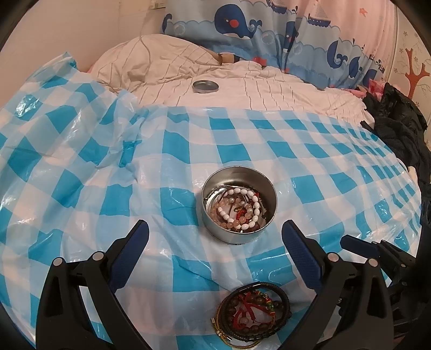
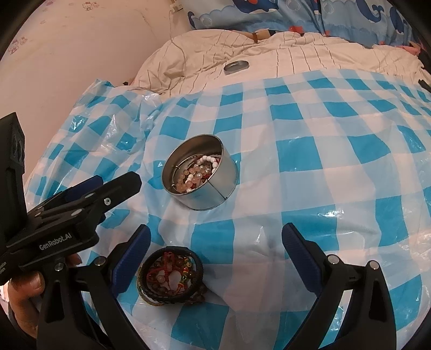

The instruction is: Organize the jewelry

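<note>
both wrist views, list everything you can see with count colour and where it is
tin: one, silver, round and open, on the checked sheet, mid-scene
beaded bracelets in tin: several, white, peach and red, exact count unclear
bracelet pile: one heap, dark brown, black, red and gold, on the sheet nearer the cameras than the tin
lid: one, silver, on the quilt beyond the sheet
checked sheet: one, blue and white plastic, spread over the bed
quilt: one, cream with thin lines
whale bedding: blue, at the head of the bed
dark clothing: black, far right edge
left gripper: black with blue pads, open
right gripper: black with blue pads, open
hand: one, holding the left gripper
</note>
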